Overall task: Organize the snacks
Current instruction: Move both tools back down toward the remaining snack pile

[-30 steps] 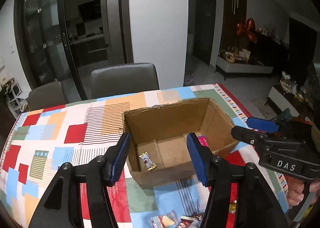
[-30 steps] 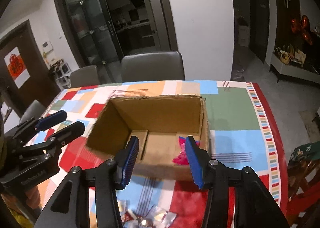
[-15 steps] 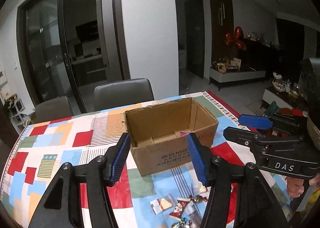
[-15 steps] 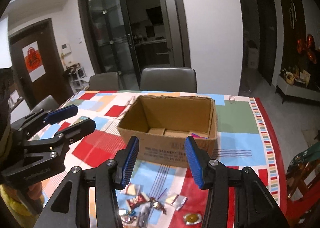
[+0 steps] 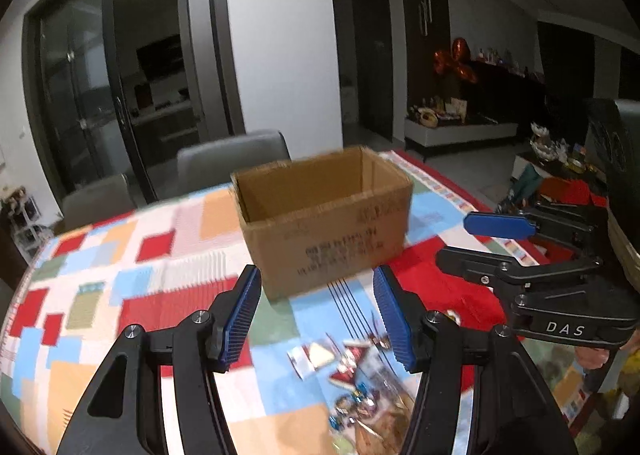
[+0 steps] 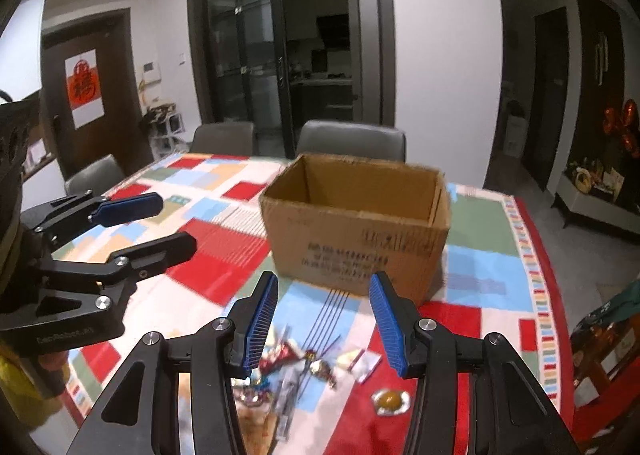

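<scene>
Both tongs open, nothing between the pads: left gripper (image 5: pixel 316 315) and right gripper (image 6: pixel 324 319) hover side by side on the near side of the cardboard box (image 6: pixel 356 227), each one visible in the other's camera

Box stands upright on the patchwork tablecloth (image 6: pixel 224 239), mouth up, long axis across both views, printed long wall facing the grippers. From this low angle only the bare upper inner walls show; cannot tell what lies on its floor

Snacks (image 6: pixel 316 365): loose pile of small wrapped candies on the cloth, near side of the box, just below and between the blue pads (image 6: pixel 262 319) of the right gripper. Frames are motion-blurred, so no single wrapper's axis is readable. One round gold-wrapped piece (image 6: pixel 390 401) lies apart from the pile, box still beyond it

Nothing stands between pile and box, only bare cloth. Grey chairs (image 6: pixel 352 141) at the table edge behind the box
</scene>
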`<state>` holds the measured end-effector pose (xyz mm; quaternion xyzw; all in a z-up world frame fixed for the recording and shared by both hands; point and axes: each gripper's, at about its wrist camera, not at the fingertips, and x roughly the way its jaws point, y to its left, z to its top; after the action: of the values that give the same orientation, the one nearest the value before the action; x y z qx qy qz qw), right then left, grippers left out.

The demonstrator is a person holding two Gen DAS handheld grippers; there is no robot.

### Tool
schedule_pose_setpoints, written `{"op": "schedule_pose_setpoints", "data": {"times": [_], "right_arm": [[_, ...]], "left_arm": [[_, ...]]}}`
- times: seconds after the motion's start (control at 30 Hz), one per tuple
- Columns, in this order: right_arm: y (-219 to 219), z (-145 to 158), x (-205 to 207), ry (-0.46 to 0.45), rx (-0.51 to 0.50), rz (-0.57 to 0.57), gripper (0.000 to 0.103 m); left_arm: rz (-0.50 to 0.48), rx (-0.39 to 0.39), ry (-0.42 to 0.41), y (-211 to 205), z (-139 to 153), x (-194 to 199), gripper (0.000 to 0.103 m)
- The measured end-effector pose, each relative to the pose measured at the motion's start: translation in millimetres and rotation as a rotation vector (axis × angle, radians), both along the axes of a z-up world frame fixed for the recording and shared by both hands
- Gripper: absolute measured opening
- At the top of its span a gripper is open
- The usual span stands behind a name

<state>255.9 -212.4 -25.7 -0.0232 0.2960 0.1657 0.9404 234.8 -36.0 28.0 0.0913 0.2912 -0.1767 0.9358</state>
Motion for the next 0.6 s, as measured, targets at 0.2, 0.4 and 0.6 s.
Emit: {"op": "schedule_pose_setpoints", "data": {"times": [0.2, 0.4, 0.6], "right_arm": [[2, -29, 2, 0.085, -0.021, 0.021, 0.049], [4, -58, 9, 0.176, -0.023, 0.043, 0.049], [8, -84, 19, 0.248, -0.059, 0.061, 0.049]], "left_arm": [[-0.006, 0.006, 0.088, 0, -33, -2, 0.057], [-0.04, 0.016, 0.144, -3, -60, 1, 0.057], [-0.079, 0.028, 0.242, -5, -91, 14, 0.057]]}}
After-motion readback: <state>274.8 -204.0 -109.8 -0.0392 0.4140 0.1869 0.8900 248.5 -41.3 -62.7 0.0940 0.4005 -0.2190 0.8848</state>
